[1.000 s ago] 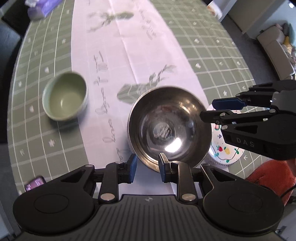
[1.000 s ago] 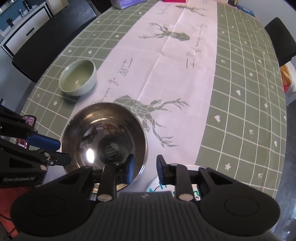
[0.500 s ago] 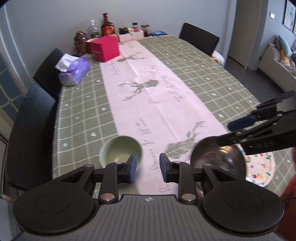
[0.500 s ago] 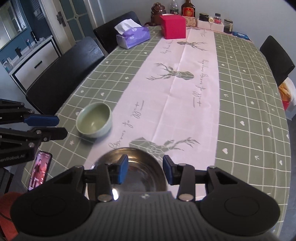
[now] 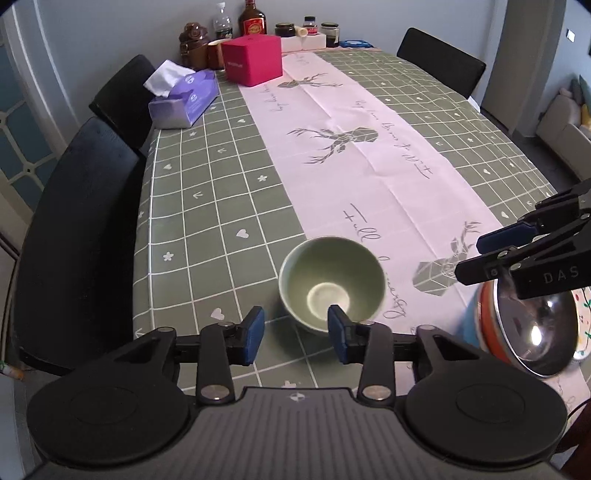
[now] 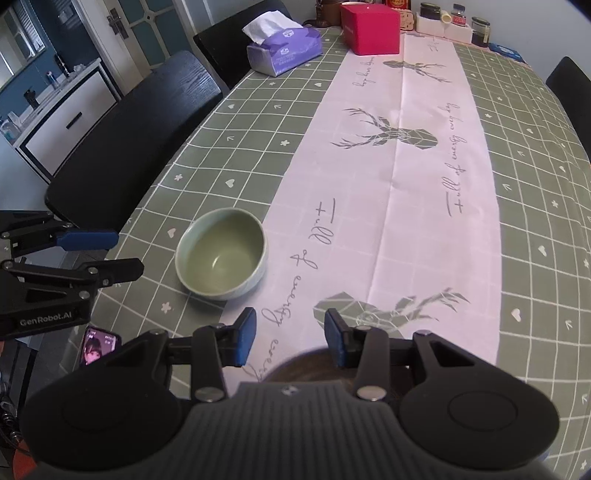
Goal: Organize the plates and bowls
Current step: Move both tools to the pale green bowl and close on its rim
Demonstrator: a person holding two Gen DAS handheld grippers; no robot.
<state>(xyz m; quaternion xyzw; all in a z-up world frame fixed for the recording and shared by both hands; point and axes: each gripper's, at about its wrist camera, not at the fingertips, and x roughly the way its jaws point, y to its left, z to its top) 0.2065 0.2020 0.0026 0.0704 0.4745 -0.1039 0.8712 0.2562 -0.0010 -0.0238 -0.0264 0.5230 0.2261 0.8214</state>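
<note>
Both tools, left tool point(image 5: 295, 338) and right tool point(image 6: 290, 338), wide open, holding nothing. Green bowl point(image 5: 331, 282) near surface's left edge; clumsy bump could knock it off.

A purple tissue box point(image 5: 183, 99) sits beside a red box point(image 5: 253, 59) near jars point(image 5: 330, 34).

You have two bowls near the green bowl point(image 5: 331, 282): that one itself, and one steel bowl point(image 5: 535, 332) to its right. One patterned plate point(image 5: 583, 325) peeks out beyond the steel bowl. Far past the green bowl you can count one tissue box point(image 5: 183, 99), one red box point(image 5: 253, 59) and one tall bottle point(image 5: 252, 22), with three small jars point(image 6: 454, 22) beside it. Three black chairs show in the left view: two point(image 5: 74, 236) left of the green bowl, one point(image 5: 441, 62) across the table. One phone point(image 6: 96, 345) lies near it.
</note>
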